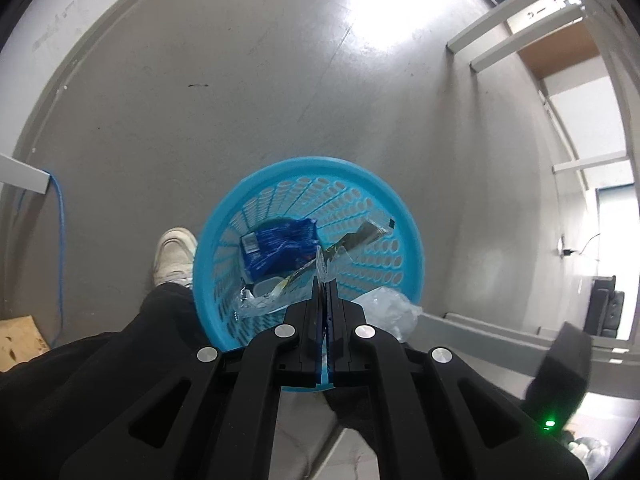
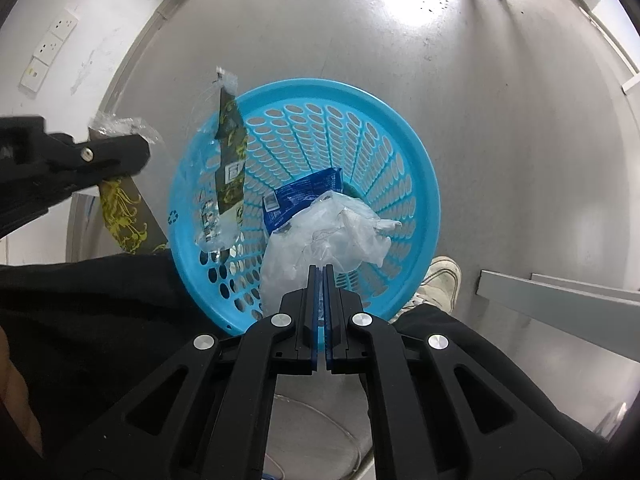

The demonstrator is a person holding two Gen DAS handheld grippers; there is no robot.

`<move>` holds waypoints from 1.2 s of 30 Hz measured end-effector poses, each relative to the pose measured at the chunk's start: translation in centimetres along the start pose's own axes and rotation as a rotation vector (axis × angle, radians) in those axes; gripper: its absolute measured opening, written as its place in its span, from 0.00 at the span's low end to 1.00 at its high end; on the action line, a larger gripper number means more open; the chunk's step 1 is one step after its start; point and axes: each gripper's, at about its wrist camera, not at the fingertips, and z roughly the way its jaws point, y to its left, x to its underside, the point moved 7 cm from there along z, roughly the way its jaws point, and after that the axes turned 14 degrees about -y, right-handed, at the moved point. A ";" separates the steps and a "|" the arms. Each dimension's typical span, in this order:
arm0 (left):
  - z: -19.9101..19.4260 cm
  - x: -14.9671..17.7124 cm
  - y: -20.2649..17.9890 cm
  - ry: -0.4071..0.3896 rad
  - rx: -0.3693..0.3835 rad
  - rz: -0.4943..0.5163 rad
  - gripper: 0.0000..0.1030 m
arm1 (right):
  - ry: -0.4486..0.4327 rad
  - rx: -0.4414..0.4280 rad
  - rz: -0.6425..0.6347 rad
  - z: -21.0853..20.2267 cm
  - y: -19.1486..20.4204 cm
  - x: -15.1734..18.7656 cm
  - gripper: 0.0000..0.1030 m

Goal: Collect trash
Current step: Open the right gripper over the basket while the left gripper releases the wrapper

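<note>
Holding trash in both grippers over the blue basket point(image 2: 416, 184) right now. My left gripper point(image 1: 325, 280) has its fingers pressed together on a clear wrapper with a dark, yellow-printed panel point(image 1: 352, 240), and that wrapper dangles over the basket's near rim. From the right wrist view the same wrapper point(image 2: 228, 160) hangs long and crinkled beside the basket's left wall, with the left gripper point(image 2: 120, 152) clamped on its top end.

My right gripper point(image 2: 319, 270) is closed too, pinching a crumpled clear plastic bag point(image 2: 340, 232) that sags just above the basket's inside. In the left view that bag point(image 1: 390, 310) peeks out at the basket's near right edge.

Down in the basket point(image 1: 224, 216) there's already a blue snack packet point(image 1: 280, 246) lying on the bottom, plus some clear plastic film point(image 1: 260, 298) near the front wall. The packet point(image 2: 304, 196) shows up partly behind the bag in the right view.

The basket sits on a grey floor point(image 1: 240, 80). My white sneaker point(image 1: 174, 256) is planted just beside it, black trouser leg point(image 1: 120, 344) above that. A blue cable point(image 1: 60, 240) runs down the wall at the left, and white table legs point(image 1: 508, 36) stand farther off.
</note>
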 end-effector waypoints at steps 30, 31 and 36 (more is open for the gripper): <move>-4.2 -0.7 0.0 -0.054 0.120 -0.094 0.26 | -0.086 -0.067 0.102 -4.7 0.5 -0.1 0.29; -4.8 -0.4 0.0 -0.058 0.120 -0.087 0.26 | -0.100 -0.066 0.094 -5.5 0.6 -0.1 0.32; -7.7 0.5 -0.2 -0.121 0.077 0.008 0.26 | -0.186 -0.051 0.033 -9.8 1.4 0.7 0.34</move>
